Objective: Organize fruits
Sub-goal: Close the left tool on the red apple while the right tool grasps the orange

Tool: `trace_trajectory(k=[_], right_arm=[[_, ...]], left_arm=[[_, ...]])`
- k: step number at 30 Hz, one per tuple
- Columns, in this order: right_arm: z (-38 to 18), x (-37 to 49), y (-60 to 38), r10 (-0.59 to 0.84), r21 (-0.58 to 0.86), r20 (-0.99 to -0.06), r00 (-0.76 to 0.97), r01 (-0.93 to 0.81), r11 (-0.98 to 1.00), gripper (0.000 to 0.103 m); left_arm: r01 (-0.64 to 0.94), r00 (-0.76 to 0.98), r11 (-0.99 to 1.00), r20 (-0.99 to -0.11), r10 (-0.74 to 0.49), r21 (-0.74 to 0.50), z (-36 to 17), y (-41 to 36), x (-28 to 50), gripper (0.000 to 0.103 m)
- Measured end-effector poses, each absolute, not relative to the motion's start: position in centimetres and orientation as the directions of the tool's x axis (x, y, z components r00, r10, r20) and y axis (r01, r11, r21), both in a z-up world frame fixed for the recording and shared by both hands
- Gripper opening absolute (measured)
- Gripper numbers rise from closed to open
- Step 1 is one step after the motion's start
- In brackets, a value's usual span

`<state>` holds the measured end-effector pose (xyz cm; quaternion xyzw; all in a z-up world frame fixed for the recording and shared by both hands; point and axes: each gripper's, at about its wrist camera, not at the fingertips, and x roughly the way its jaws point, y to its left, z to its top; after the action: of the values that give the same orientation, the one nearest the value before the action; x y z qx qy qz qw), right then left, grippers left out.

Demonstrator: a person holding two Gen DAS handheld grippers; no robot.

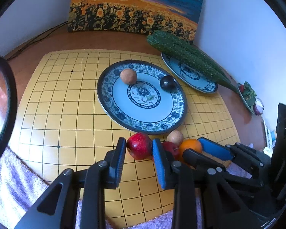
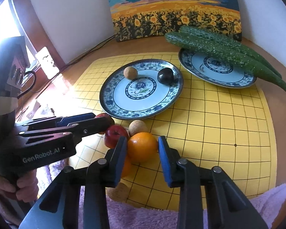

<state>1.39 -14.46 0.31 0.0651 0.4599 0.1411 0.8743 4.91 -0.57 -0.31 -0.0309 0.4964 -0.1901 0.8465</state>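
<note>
A blue-patterned plate (image 1: 143, 118) (image 2: 124, 106) on the yellow grid mat holds a tan round fruit (image 1: 128, 76) (image 2: 130, 72) and a dark plum (image 1: 167, 83) (image 2: 165, 76). In front of it lie a red apple (image 1: 139, 146), a second red apple (image 2: 115, 134), a tan fruit (image 1: 175, 136) (image 2: 137, 127) and an orange (image 1: 190, 147) (image 2: 142, 146). My left gripper (image 1: 139, 150) is open, its fingers on either side of the first red apple. My right gripper (image 2: 142, 152) is open around the orange. Another orange (image 2: 126, 167) and tan fruit (image 2: 117, 191) lie partly hidden below.
A second patterned plate (image 1: 192, 76) (image 2: 219, 70) at the back right carries two long green cucumbers (image 1: 185, 55) (image 2: 225, 47). A sunflower painting (image 1: 135, 7) (image 2: 173, 9) leans on the wall. A purple towel (image 2: 143, 215) lies at the near edge. Vegetables (image 1: 248, 95) sit far right.
</note>
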Motion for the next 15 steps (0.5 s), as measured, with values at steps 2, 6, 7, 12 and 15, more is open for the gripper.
trace_trajectory(k=[2,6,7,12,15], right_arm=[[0.3,1.3,-14.6,0.309,0.247,-0.784,0.538,-0.185,0.951,0.034],[0.3,1.1,-14.8,0.312,0.255,-0.780,0.542,-0.181,0.950,0.033],[0.3,1.0,-14.8,0.312,0.254,-0.779,0.543,-0.181,0.950,0.033],[0.6,0.9,-14.9,0.306,0.249,-0.773,0.555,-0.178,0.952,0.033],[0.8,0.9,-15.0,0.304,0.246,-0.771,0.560,-0.178,0.953,0.033]], left_arm=[[0.291,0.437,0.924,-0.824,-0.360,-0.249,-0.3,-0.5,4.8,0.030],[0.277,0.450,0.926,-0.818,-0.359,-0.255,-0.1,0.0,4.7,0.029],[0.277,0.453,0.927,-0.816,-0.360,-0.255,0.0,0.1,4.7,0.029],[0.274,0.472,0.927,-0.804,-0.362,-0.256,0.7,0.4,4.5,0.029],[0.272,0.482,0.929,-0.800,-0.358,-0.252,0.9,0.5,4.4,0.029]])
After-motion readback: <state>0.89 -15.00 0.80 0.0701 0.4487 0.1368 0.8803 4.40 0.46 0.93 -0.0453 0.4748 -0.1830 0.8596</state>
